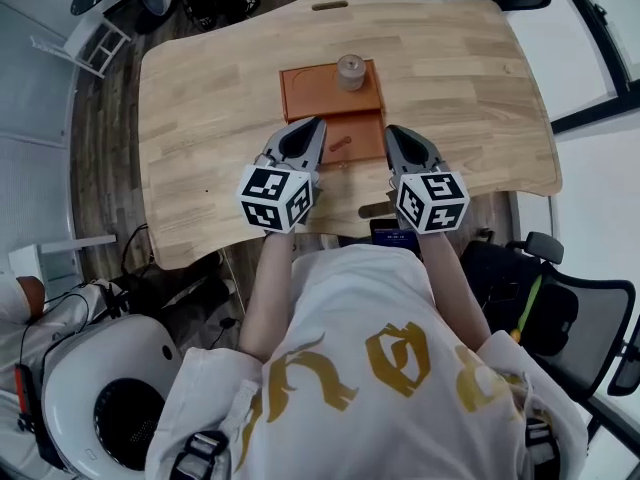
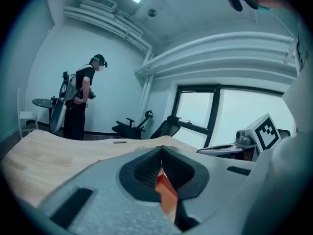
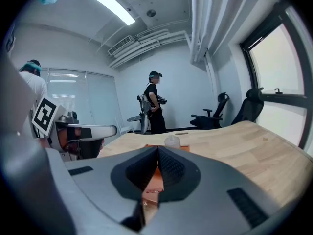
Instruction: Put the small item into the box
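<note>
Upright, small pale bottle (image 1: 350, 71) touches orange box (image 1: 310, 94).

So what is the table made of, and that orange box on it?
The table looks like pale wood. You can see grain lines and joins between the planks, and the finish is smooth and a bit dull. The orange box looks matte with flat sides. It may be cardboard or have a leather-like cover, but the pictures can't settle which.

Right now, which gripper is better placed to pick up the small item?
Right, probably: the small item lies straight ahead of the right gripper; the left gripper sees only orange box.
</note>
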Motion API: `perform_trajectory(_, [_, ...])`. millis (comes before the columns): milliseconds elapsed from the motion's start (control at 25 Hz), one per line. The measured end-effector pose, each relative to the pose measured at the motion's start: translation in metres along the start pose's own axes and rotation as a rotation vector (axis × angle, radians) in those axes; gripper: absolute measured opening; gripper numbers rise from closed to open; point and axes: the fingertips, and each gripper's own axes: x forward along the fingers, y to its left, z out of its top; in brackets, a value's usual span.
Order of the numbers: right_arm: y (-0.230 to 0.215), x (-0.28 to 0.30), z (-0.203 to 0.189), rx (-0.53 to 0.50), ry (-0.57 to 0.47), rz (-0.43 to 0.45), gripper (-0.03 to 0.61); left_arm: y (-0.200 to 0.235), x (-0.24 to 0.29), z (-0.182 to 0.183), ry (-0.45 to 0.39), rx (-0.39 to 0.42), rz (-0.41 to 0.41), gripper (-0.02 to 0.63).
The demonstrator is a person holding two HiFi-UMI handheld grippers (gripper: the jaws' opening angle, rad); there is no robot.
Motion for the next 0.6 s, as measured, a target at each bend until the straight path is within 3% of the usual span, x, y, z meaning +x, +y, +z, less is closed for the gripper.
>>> perform_trajectory(360, [0.006, -0.022, 0.011, -0.075, -0.066, -0.014, 0.011, -0.013, -0.012, -0.003, -0.005, 0.025, 0.033, 0.009])
perform_trajectory(600, [0.009, -0.026, 0.008, -0.066, -0.067, -0.012, 0.011, -0.015, -0.014, -0.01, 0.022, 0.031, 0.042, 0.009])
